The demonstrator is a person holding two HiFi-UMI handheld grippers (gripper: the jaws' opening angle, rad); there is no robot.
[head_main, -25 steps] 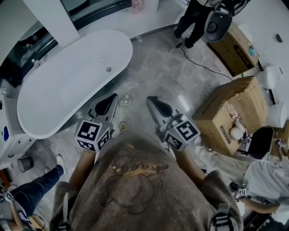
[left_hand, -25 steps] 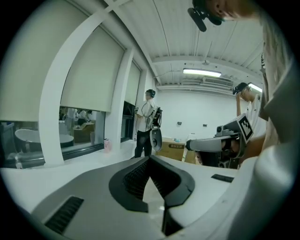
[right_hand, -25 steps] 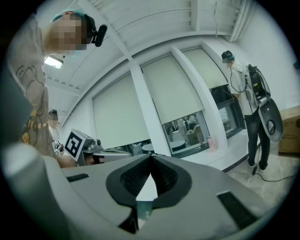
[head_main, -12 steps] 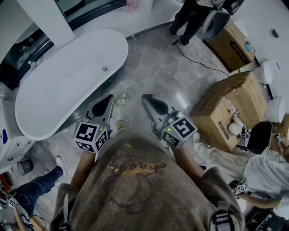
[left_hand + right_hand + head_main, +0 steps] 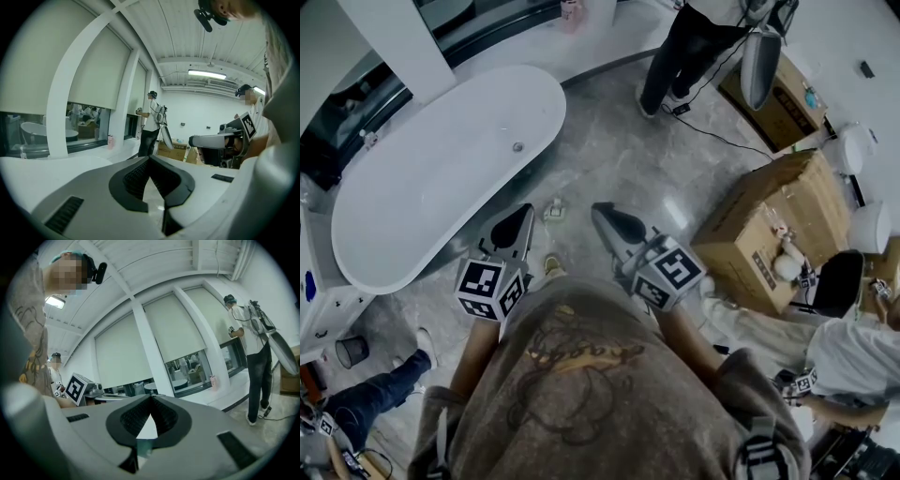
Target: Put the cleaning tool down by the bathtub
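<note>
Seemingly the left tool [image 5: 525, 214] and right tool [image 5: 600, 214] are both clenched on nothing; what looks like the cleaning tool [image 5: 554, 210] lies on the floor [image 5: 619, 150] at twelve o'clock, near the bathtub [image 5: 422, 178] at ten; withdraw without nudging it.

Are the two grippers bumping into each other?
Apart. The head view shows a strip of grey floor between the left gripper and the right gripper, so their tips do not meet.

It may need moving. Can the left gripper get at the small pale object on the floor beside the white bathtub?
Probably yes: the small pale object lies on bare grey floor beyond the left gripper, nothing between them. Its shut jaws must open first.
</note>
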